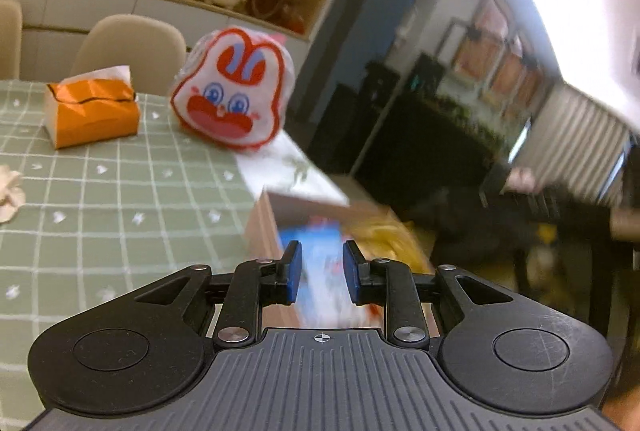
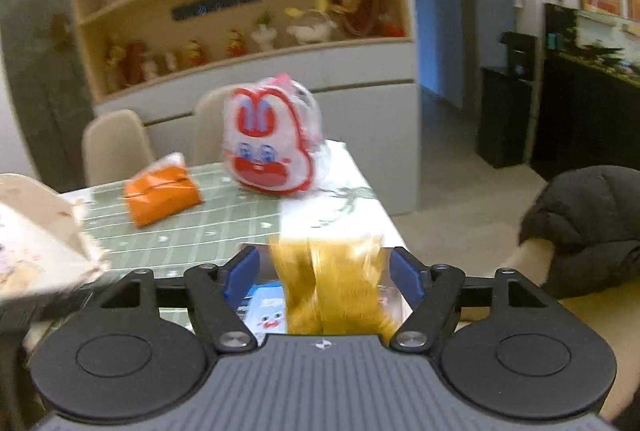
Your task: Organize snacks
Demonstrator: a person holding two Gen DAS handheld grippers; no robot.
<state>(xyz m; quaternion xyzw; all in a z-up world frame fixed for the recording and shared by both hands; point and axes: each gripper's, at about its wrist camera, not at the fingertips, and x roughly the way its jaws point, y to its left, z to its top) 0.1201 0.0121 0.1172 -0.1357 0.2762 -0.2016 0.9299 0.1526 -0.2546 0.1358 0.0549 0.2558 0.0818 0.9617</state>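
My left gripper [image 1: 323,271] hangs over a cardboard box [image 1: 260,231] at the table's right edge, its blue pads a narrow gap apart. Through that gap I see a blurred blue-and-white snack packet [image 1: 324,295] lying in the box, with neither pad pressing on it. A yellow snack bag [image 1: 384,239] lies beside the packet. In the right wrist view my right gripper [image 2: 322,271] stands wide, and the yellow bag [image 2: 336,287] sits between the fingers without touching either pad. The blue-and-white packet [image 2: 266,307] shows to its left.
A rabbit-face snack bag [image 1: 232,91] [image 2: 268,147] and an orange tissue pack [image 1: 94,107] [image 2: 160,195] rest on the green checked tablecloth [image 1: 120,191]. Beige chairs [image 1: 128,47] stand behind. A black jacket [image 2: 584,227] lies at the right, a pale cardboard flap [image 2: 40,231] at the left.
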